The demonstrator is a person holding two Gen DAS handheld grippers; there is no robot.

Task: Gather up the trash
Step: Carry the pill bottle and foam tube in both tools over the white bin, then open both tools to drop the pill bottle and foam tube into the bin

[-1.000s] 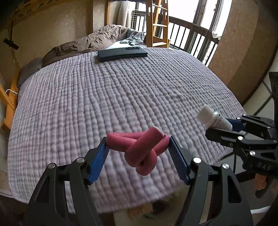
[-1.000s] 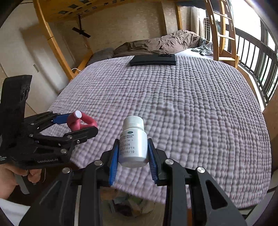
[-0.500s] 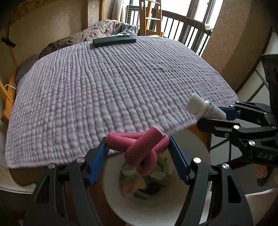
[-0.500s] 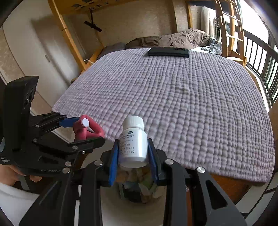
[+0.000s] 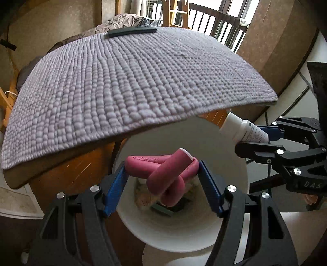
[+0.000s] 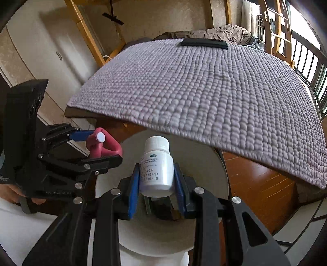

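My left gripper [image 5: 163, 173] is shut on a pink twisted foam roller [image 5: 165, 174], held above the mouth of a white trash bin [image 5: 173, 231] that has scraps at its bottom. My right gripper [image 6: 156, 182] is shut on a white pill bottle [image 6: 156, 169] with a printed label, also over the white bin [image 6: 204, 167]. In the left wrist view the pill bottle [image 5: 243, 131] and right gripper [image 5: 263, 139] sit at the right, over the bin's rim. In the right wrist view the pink roller [image 6: 102, 143] and left gripper [image 6: 96, 147] show at the left.
A bed with a lilac quilted cover [image 5: 132, 81] overhangs the bin's far side; a dark flat case [image 5: 131, 31] lies at its far end by a brown duvet [image 6: 214, 33]. Wooden bed frame and floor [image 6: 255, 180] flank the bin. A railing [image 5: 214, 18] stands behind.
Both grippers have moved back off the bed's edge and a little down, still gripping their items. The white bin has come into view beneath them.
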